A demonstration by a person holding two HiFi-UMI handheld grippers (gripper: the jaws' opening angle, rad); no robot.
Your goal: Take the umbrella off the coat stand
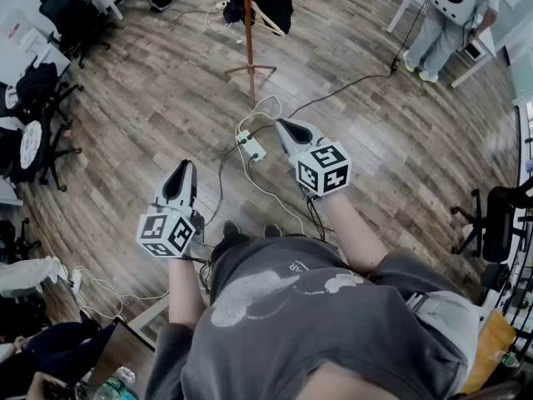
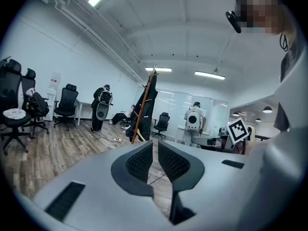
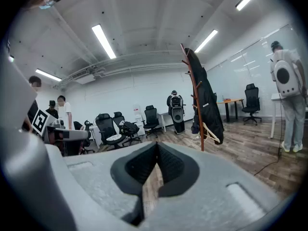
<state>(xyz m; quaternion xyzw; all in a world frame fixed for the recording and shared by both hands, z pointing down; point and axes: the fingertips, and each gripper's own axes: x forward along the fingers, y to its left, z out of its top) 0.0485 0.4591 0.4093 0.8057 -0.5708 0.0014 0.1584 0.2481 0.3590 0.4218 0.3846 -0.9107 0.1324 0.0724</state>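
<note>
The wearer's grey printed T-shirt [image 1: 316,323] fills the bottom of the head view, with both forearms reaching up-frame over the wood-plank floor [image 1: 141,98]. The left tool [image 1: 181,173], left of centre, has its pads a narrow slit apart with nothing between them. The right tool [image 1: 285,128], nearer the middle, has its pads together at the tips and is also empty. At top centre stands the reddish-brown wooden coat stand [image 1: 248,32] on splayed feet, well apart from both tools. A white power strip [image 1: 251,147] and its loose cables lie on the floor between them. What I take for the umbrella [image 3: 207,100] is the long black folded shape hanging from the stand's upper pegs, right of centre in the right gripper view. It is matte and slack like cloth, widens towards the lower end, and has a pale strip running aslant there. I cannot make out its handle or how it hooks on. The step in hand looks like the approach. To do it well, step over the cables, open one tool wide before arriving, and clamp a firm part near the top, not loose fabric. Then lift clear of the peg before drawing away, since a sideways pull could tip the slender stand.
</note>
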